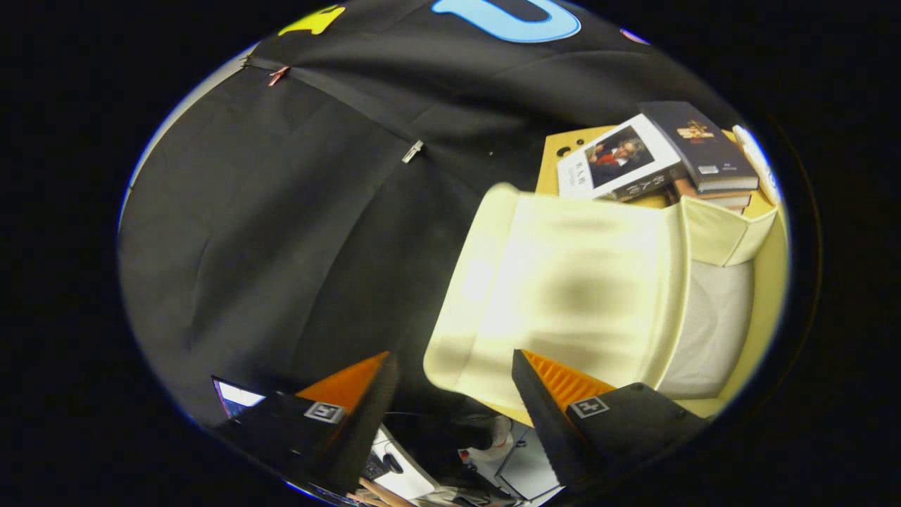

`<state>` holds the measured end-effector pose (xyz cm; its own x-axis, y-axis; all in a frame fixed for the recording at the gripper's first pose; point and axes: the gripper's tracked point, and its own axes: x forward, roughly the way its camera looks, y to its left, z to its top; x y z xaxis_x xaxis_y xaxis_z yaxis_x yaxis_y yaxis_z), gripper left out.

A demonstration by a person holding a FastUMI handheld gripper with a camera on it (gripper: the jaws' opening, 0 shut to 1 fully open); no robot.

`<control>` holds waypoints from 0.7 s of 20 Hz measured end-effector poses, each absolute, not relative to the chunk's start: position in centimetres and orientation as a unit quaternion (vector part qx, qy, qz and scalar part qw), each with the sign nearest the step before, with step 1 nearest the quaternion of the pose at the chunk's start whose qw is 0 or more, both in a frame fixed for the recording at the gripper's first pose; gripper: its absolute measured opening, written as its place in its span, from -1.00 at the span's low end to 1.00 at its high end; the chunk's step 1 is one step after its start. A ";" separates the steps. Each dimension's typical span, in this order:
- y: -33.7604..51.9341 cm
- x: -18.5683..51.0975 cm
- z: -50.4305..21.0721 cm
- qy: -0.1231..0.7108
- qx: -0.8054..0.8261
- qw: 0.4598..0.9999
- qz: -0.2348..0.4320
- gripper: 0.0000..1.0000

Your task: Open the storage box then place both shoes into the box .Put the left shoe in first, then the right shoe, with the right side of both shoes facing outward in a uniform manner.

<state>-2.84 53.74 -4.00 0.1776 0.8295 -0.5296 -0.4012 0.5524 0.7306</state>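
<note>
The gripper is held with its fingers spread apart, and nothing is gripped between them. Just ahead of the right finger, the cream lid of the storage box is seen swung up and blurred, probably in motion; the pale interior lies to its right. No shoes are seen inside, so the box is judged open or nearly so. Beyond the box, on the far side of the yellow table, a stack of books is piled close against it. If the lid is unsupported, it could be dropped shut again, or the books could be knocked by it.
</note>
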 end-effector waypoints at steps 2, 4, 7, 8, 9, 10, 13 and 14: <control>52.1 -1.9 -2.6 0.458 0.219 0.755 0.416 0.96; 49.6 -0.9 -1.0 0.425 0.211 0.776 0.415 0.96; 44.6 0.9 1.2 0.369 0.192 0.815 0.404 0.96; 42.8 1.5 1.7 0.350 0.183 0.829 0.397 0.96; 40.8 2.3 2.1 0.331 0.173 0.843 0.387 0.95; 38.7 3.2 2.4 0.314 0.162 0.858 0.374 0.96; 32.2 5.5 2.4 0.269 0.124 0.898 0.327 0.96; 29.9 6.2 2.2 0.256 0.109 0.910 0.308 0.96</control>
